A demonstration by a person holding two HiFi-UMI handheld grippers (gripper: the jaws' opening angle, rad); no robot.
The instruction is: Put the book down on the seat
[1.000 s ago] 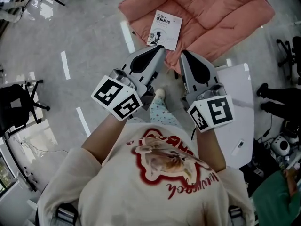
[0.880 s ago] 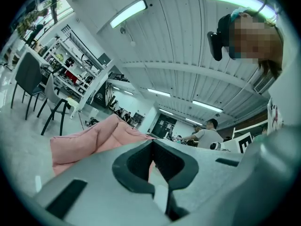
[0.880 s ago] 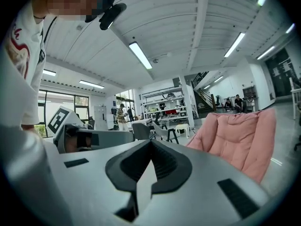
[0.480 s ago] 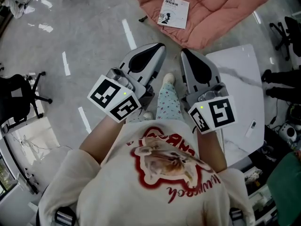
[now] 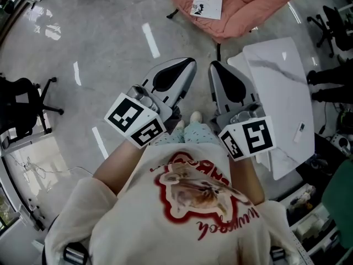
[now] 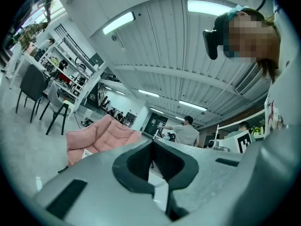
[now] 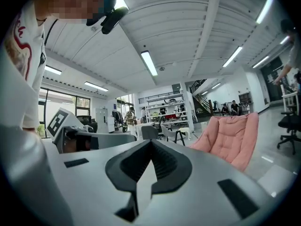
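1. The book [image 5: 207, 2] lies flat, cover up, on the pink seat [image 5: 256, 1] at the top centre of the head view, near the seat's left edge.
2. In the left gripper view the pink seat shows at lower left. A small white patch [image 6: 86, 153] on its front may be the book, but it is too small to be sure.
3. The left gripper [image 5: 187, 68] is at frame centre, jaws closed together with nothing between them, well apart from the book.
4. The right gripper [image 5: 214, 69] is just beside the left one. Its jaws are likewise pressed together and empty.
5. In the right gripper view the pink seat stands at the right of the frame.
6. A white table [image 5: 278, 76] sits at the right of the head view, its upper corner near the seat.
7. A black chair [image 5: 22, 106] is at the left edge, on the grey floor [image 5: 110, 37].
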